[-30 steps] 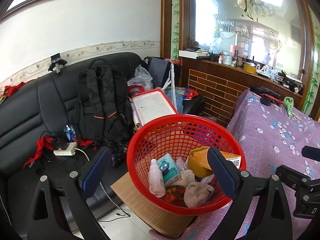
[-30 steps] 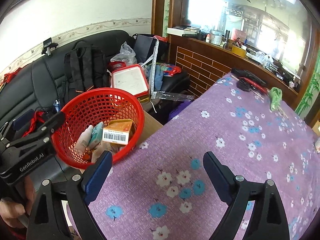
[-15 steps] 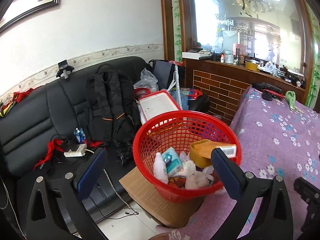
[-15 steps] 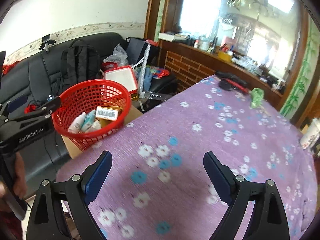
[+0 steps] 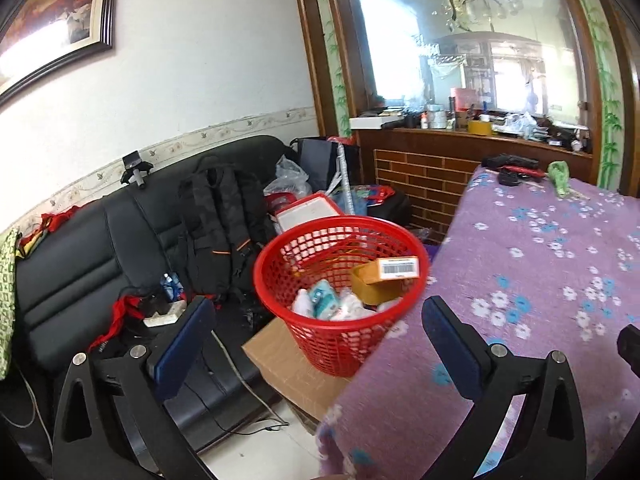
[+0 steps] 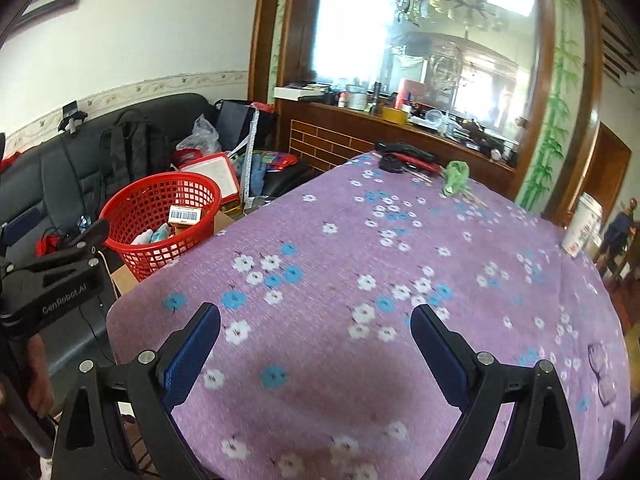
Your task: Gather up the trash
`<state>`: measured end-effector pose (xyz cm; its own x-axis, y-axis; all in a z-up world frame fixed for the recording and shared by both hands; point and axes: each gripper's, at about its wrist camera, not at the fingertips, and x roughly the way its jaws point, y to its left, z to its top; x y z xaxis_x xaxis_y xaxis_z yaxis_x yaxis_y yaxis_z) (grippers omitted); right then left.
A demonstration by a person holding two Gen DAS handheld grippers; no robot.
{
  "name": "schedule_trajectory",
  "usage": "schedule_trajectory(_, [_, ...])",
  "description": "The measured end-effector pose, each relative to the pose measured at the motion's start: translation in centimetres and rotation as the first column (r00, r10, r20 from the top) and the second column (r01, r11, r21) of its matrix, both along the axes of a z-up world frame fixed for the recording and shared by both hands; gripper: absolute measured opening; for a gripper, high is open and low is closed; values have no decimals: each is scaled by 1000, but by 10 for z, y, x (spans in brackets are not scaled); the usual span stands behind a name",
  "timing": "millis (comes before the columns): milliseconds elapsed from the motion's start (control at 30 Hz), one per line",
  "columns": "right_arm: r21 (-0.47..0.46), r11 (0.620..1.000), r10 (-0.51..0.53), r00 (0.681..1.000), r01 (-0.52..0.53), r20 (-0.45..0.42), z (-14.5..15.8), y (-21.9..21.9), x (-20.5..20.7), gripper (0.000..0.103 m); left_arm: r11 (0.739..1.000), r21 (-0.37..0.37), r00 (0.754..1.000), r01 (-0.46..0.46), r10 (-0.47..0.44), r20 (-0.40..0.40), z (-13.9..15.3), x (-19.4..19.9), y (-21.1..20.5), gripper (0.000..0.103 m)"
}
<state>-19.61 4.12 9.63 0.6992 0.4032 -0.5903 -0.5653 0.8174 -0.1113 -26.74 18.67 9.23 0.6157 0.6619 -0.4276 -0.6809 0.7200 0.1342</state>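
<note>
Trash basket (image 5: 340,280), red plastic mesh, sat on a cardboard box (image 5: 288,368) right off the corner of the purple flowered table (image 6: 360,280). Held a yellow carton with a barcode label (image 5: 386,276), a white bottle (image 5: 301,302), a teal packet (image 5: 323,294) and some crumpled pale stuff, too blurry to name. Bottom of the basket hidden behind its own wall and the table edge.

Left gripper (image 5: 316,328) spread wide, nothing between the blue pads (image 5: 184,340), hovering near the basket on the sofa side. Right gripper (image 6: 316,340) also spread wide and empty, up over the table, well apart from the basket. Left gripper's black body (image 6: 52,280) poked into the right wrist view just beside the basket.

Behind the basket: black sofa (image 5: 80,264) with a black backpack (image 5: 216,232), a white tray with red rim (image 5: 308,212), plastic bags and red straps piled up. Far end of the table from the basket: green crumpled thing (image 6: 456,176), some black and red tools (image 6: 404,158), hard to make out. White cup (image 6: 582,230) at the table's far right edge, partly cut off. Glasses (image 6: 600,372) faintly visible near there too.
</note>
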Motion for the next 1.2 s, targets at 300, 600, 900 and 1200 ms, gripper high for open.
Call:
schedule_trajectory(300, [17, 999, -49, 999, 49, 11, 5, -22, -14, 99, 998, -9, 998, 58, -58, 15, 0, -6, -18, 103])
schedule_trajectory(600, [5, 999, -44, 999, 44, 15, 4, -16, -17, 99, 997, -21, 997, 72, -71, 6, -6, -6, -16, 103])
schedule_trajectory(900, [0, 999, -42, 999, 42, 3, 1, -13, -16, 99, 996, -27, 997, 80, -80, -7, -10, -3, -14, 103])
schedule_trajectory(1200, [-2, 999, -43, 999, 43, -3, 1, -12, -17, 99, 996, -21, 997, 83, -83, -7, -11, -3, -16, 103])
